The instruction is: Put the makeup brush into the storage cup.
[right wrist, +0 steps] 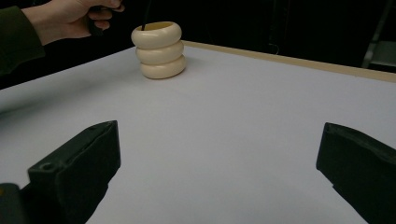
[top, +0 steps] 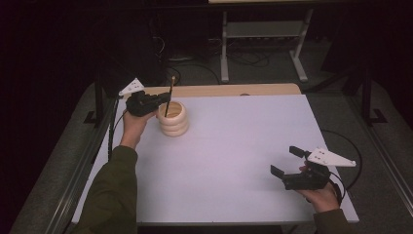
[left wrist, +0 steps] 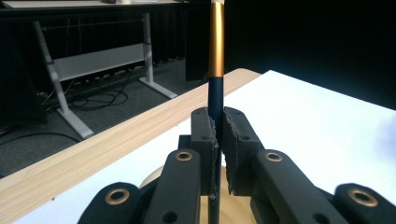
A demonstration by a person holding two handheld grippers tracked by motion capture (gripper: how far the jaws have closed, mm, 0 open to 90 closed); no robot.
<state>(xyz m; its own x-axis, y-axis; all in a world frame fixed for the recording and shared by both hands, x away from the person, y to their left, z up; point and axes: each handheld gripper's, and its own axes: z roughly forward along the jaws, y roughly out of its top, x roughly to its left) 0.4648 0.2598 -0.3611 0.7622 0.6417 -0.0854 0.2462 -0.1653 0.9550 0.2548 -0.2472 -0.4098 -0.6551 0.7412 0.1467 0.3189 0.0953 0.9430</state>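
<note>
L gripper (top: 158,101) clamped on thin dark stick w/ gold band (left wrist: 215,46), jaws tight on shaft. Stick upright, slight tilt, lower end inside cream ribbed holder (top: 173,118) – prob. being lowered in, hence vertical hold over mouth. Holder near far-left corner of table (top: 234,161), just beside L hand.

R gripper (top: 292,163) near right edge, jaws wide apart, nothing between; idle, well apart from holder.

Surface: white sheet over wood top, wood strip along far edge. Room dark; metal desk frame, cables on floor behind.
</note>
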